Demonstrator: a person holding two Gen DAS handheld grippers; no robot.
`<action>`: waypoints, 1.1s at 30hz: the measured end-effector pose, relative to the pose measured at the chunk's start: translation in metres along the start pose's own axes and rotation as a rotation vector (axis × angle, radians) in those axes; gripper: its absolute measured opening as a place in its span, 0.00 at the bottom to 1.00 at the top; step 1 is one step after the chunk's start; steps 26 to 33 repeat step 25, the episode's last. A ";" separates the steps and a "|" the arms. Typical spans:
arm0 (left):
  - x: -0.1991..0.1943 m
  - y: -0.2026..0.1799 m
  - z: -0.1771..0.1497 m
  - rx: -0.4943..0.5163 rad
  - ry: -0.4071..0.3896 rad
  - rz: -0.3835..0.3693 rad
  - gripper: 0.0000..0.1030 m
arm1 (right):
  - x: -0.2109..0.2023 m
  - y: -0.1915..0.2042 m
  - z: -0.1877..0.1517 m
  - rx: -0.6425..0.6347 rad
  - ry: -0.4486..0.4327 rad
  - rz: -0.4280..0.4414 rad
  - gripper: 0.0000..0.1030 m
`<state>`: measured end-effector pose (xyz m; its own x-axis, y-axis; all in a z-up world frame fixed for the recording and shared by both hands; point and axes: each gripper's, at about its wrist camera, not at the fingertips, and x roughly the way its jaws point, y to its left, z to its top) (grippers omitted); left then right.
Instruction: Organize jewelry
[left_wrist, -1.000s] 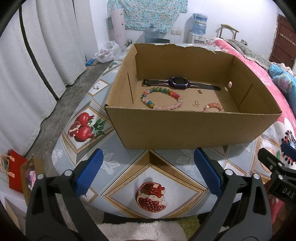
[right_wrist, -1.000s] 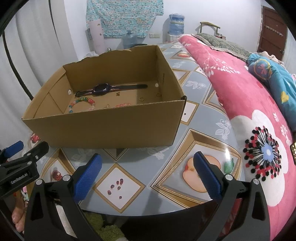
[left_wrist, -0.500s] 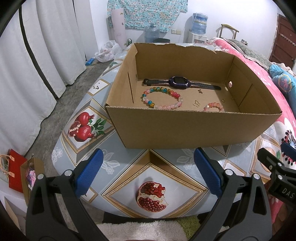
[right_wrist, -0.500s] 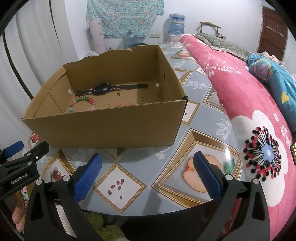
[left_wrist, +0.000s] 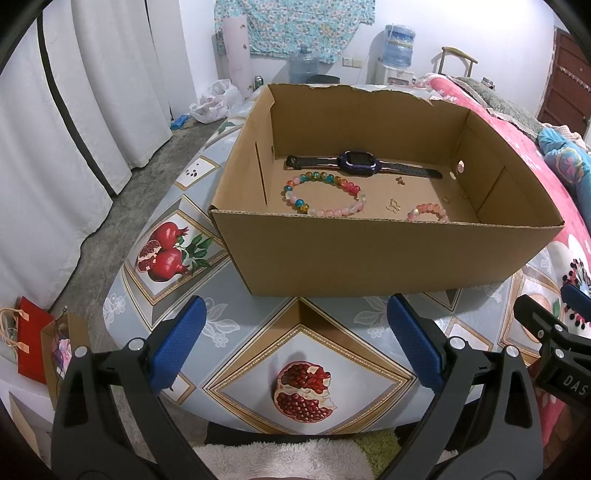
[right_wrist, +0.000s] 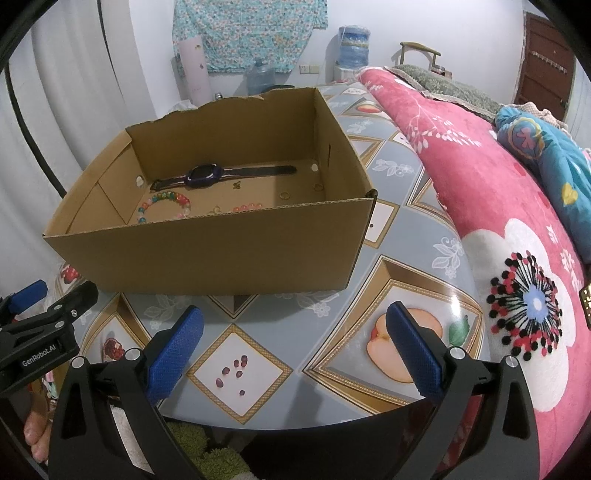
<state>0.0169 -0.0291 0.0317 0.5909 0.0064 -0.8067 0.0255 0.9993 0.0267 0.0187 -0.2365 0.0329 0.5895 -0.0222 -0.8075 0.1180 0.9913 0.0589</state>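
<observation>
So both tongs, left (left_wrist: 293, 341) and right (right_wrist: 293, 341), hang released, empty; watch (left_wrist: 360, 164) lies at 12 o'clock inside the box (left_wrist: 369, 254) on the bench (left_wrist: 236, 325), strap running 9-to-3, probably slightly nearer left

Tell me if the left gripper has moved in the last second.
No. In the left wrist view the cardboard box and the pomegranate print sit where they did against the open left gripper, so it has held its position short of the box.

Water dispenser (left_wrist: 398, 51) by far wall; red gift bag (left_wrist: 31, 341) on floor; pink blanket (right_wrist: 480, 177) beside table.
</observation>
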 end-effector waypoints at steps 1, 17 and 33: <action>0.000 0.000 0.000 0.000 0.001 0.001 0.92 | 0.000 0.000 0.000 0.000 0.000 0.000 0.94; 0.001 0.000 -0.001 -0.002 0.006 -0.001 0.92 | 0.001 -0.001 0.000 -0.003 0.004 0.006 0.93; 0.004 0.001 -0.003 -0.008 0.020 -0.001 0.92 | 0.002 -0.002 -0.001 -0.006 0.008 0.007 0.93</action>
